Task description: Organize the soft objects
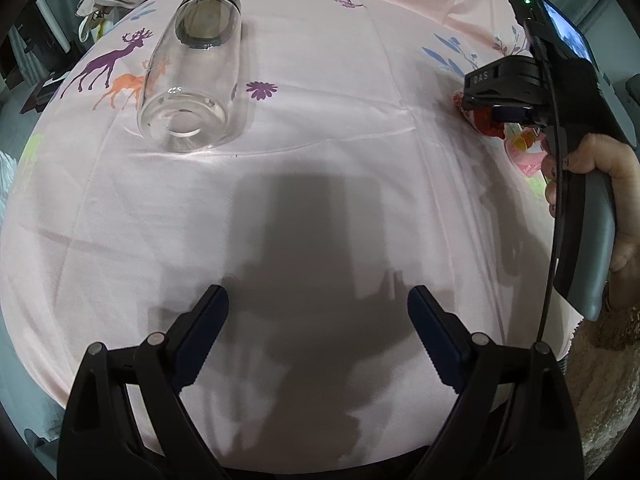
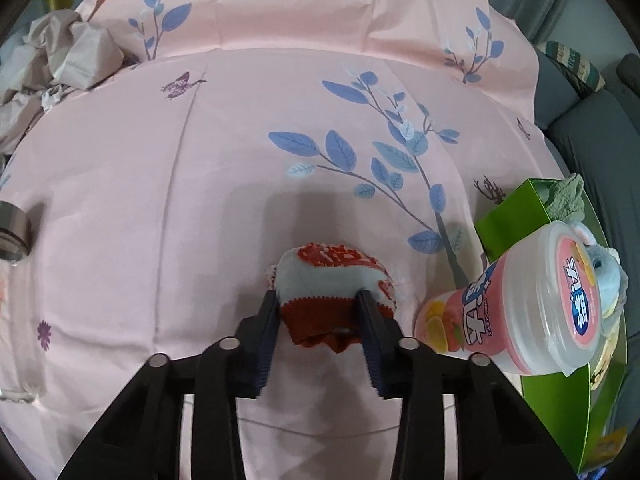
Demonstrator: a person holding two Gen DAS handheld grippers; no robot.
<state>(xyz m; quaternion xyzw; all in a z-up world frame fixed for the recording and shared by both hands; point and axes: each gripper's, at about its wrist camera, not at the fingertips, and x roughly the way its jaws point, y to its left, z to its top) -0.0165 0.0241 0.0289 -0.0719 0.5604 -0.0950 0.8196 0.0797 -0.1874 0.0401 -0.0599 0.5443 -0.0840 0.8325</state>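
A rolled red and grey sock lies on the pink printed cloth. My right gripper is shut on it, one pad pressing each side of the roll. In the left wrist view a bit of red sock shows under the right tool, whose handle a hand grips. My left gripper stands wide open over bare cloth, nothing between its fingers. At the right stands a green box holding soft items: a green knit piece and a pale blue plush.
A pink lidded tub lies on its side against the green box, close to the sock's right. A clear glass jar lies on its side at the left. Crumpled beige fabric is piled at the far left corner.
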